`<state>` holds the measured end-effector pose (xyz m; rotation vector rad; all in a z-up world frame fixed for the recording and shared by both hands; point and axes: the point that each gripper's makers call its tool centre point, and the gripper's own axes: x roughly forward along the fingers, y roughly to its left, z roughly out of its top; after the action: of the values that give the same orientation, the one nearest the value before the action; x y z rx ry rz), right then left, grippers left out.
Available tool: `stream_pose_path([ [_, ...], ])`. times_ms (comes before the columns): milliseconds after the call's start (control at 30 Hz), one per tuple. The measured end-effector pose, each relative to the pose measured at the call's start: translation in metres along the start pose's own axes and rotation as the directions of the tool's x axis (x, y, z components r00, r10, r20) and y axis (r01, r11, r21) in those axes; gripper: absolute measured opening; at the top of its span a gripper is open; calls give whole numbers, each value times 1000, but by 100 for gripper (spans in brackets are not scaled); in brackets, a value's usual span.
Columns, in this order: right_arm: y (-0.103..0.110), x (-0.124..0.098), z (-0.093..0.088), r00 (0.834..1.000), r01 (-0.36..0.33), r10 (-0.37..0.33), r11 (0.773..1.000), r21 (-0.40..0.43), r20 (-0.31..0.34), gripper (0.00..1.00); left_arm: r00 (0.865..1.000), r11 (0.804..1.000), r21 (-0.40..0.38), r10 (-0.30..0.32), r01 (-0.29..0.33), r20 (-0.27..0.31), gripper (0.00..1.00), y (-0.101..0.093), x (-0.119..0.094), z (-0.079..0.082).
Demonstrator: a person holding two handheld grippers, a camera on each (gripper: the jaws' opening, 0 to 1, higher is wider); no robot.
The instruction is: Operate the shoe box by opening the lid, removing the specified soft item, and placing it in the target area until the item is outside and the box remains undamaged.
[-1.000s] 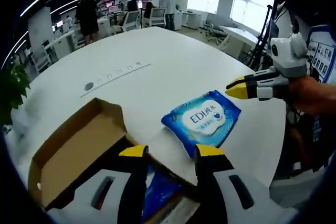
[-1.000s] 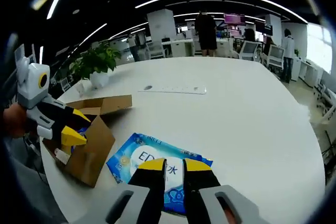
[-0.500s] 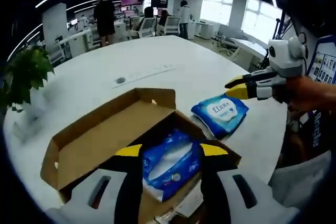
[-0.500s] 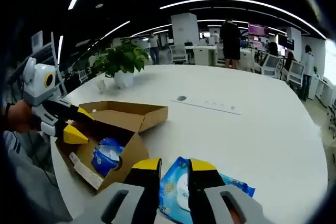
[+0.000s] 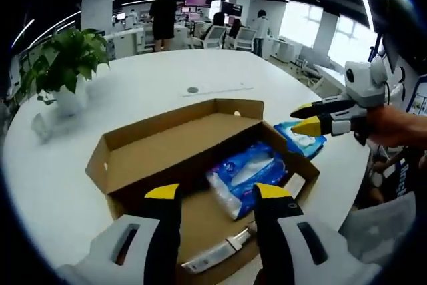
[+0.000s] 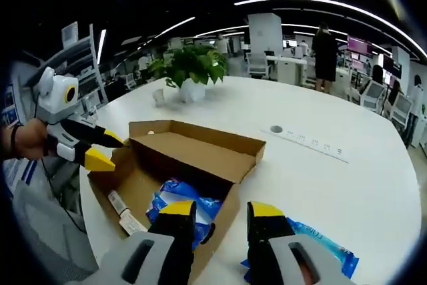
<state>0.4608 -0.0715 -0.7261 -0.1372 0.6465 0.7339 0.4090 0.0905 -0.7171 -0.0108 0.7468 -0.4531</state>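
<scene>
Left gripper view, open shoe box (image 5: 167, 151) just ahead of left hand-held gripper (image 5: 217, 193), jaws released, blue soft pack (image 5: 250, 171) inside, right hand-held gripper (image 6: 219, 209) also released.

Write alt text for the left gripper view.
An open cardboard shoe box sits on a white table, lid flipped back, with a blue soft pack inside. The left gripper hovers open over it; the right gripper hangs above a second blue pack on the table.
</scene>
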Motion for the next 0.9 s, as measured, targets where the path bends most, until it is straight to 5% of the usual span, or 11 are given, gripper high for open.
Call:
stream_pose_path([
  [433,30,19,0,997,-52,49,997,-51,-58,32,1000,998,-51,31,-31,5,46,30,-27,-27],
  [900,41,36,-11,978,-126,98,981,-149,-183,43,1000,999,-51,15,-15,7,46,31,-41,-38],
])
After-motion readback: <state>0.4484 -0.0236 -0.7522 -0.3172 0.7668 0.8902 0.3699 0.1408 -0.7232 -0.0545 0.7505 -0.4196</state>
